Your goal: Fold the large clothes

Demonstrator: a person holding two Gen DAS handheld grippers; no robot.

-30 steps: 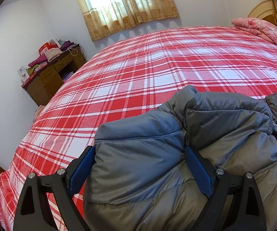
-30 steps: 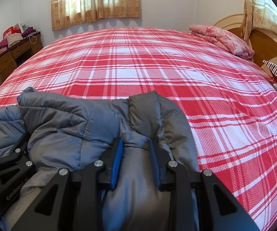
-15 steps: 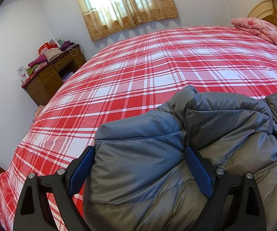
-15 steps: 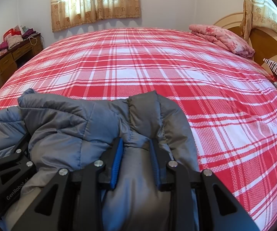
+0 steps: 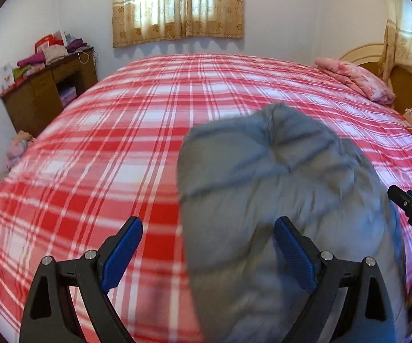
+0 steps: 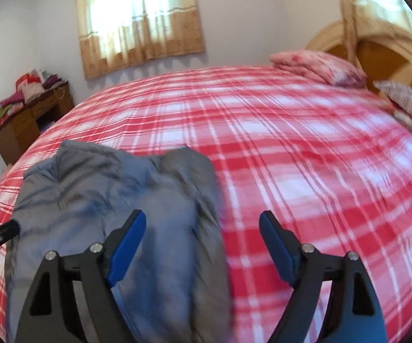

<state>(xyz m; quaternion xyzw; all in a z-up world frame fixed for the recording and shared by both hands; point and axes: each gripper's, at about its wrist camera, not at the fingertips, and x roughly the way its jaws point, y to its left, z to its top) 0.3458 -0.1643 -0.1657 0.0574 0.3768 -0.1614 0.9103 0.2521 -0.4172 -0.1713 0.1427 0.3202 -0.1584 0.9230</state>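
Plaid bed carries the bundled jacket low in frame; left gripper and right gripper both gape apart, empty.

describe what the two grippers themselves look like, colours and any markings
Both look alike: the left gripper and right gripper each have a black angular frame with triangular cut-outs, silver round bolts at the joints, and two fingers faced with textured blue pads. White lettering shows on the right gripper's side, cut off at "DAS". No cables or sleeves visible.

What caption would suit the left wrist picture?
Open left gripper above a grey puffer jacket on a red plaid bed.
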